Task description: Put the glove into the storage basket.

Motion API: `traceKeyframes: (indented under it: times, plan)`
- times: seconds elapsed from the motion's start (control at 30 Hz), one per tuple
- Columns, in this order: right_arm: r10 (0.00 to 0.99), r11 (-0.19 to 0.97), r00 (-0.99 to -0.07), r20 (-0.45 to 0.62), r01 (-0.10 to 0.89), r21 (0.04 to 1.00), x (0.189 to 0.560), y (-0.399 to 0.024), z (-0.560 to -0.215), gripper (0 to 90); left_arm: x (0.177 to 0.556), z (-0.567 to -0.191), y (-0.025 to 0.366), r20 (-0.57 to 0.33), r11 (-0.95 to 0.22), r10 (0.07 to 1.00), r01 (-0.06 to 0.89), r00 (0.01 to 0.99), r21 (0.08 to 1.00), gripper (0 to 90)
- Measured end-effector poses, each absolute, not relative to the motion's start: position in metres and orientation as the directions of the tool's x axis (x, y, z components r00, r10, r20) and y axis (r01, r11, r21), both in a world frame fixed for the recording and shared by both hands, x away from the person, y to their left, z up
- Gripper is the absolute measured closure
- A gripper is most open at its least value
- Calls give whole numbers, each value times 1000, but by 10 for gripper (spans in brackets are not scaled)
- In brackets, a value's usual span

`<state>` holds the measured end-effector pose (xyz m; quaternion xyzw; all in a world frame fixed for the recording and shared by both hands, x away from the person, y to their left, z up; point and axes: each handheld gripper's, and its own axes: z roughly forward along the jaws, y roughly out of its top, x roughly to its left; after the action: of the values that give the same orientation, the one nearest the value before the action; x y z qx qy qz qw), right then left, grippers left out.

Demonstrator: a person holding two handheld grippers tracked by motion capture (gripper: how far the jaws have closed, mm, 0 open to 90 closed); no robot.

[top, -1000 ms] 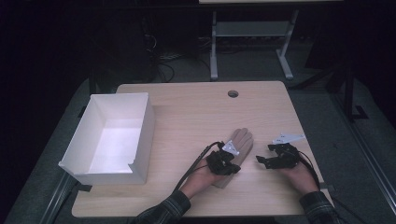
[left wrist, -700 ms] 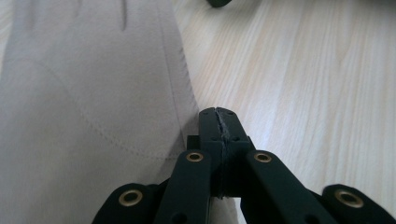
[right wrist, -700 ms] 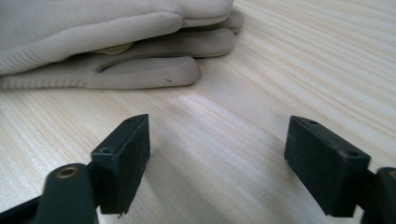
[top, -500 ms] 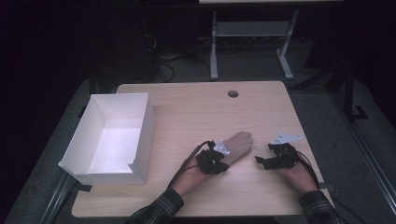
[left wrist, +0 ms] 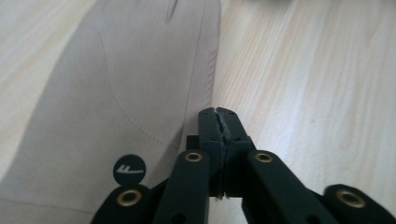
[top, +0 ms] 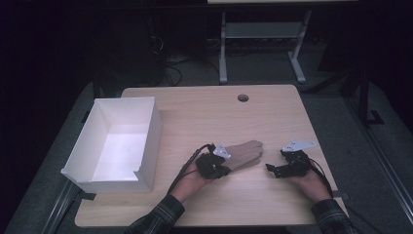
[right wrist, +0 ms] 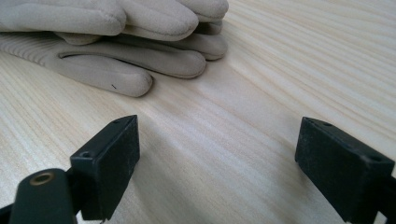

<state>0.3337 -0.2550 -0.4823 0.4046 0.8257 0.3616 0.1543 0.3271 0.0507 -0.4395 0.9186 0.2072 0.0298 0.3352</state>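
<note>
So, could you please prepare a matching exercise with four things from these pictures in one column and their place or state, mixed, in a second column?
Things:
1. white box
2. glove
3. left gripper
4. right gripper

Places or states:
A. jaws wide open over bare wood
B. stands at the left side of the table
C. jaws shut at the cuff edge of the glove
D. lies flat between the two grippers

Pairs: 1-B, 2-D, 3-C, 4-A

We see that our left gripper (top: pixel 215 165) has drawn back toward the person, dragging the beige gloves (top: pixel 245 153) along, their fingertips now farther from our right gripper (top: pixel 274 170).
</note>
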Motion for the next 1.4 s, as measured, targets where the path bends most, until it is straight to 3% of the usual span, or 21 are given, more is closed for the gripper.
traceKeyframes:
  times: [0.13, 0.2, 0.23, 0.3, 0.37, 0.8, 1.2, 1.4]
  plan:
    - [781, 410, -623, 37, 557, 722, 334, -255, -482, 131, 328, -430, 53, -83, -682, 382, 341, 921, 647, 806]
    - [782, 407, -622, 39, 557, 724, 334, -255, -483, 130, 331, -424, 56, -94, -679, 363, 332, 927, 655, 733]
    - [783, 408, -621, 39, 560, 721, 334, -254, -482, 129, 334, -421, 59, -86, -686, 354, 321, 931, 653, 645]
    - [783, 408, -621, 39, 560, 721, 334, -254, -482, 129, 336, -419, 60, -86, -684, 355, 321, 931, 655, 613]
    - [783, 408, -621, 39, 560, 721, 334, -254, -482, 129, 342, -418, 63, -92, -682, 352, 323, 932, 656, 509]
    - [785, 406, -618, 39, 561, 721, 333, -254, -482, 129, 381, -433, 59, -79, -688, 328, 296, 941, 662, 186]
    - [787, 404, -615, 40, 564, 720, 333, -254, -482, 129, 387, -450, 47, -104, -701, 304, 296, 947, 649, 136]
    - [786, 405, -617, 39, 562, 721, 333, -254, -482, 129, 383, -458, 39, -60, -734, 312, 281, 948, 619, 136]
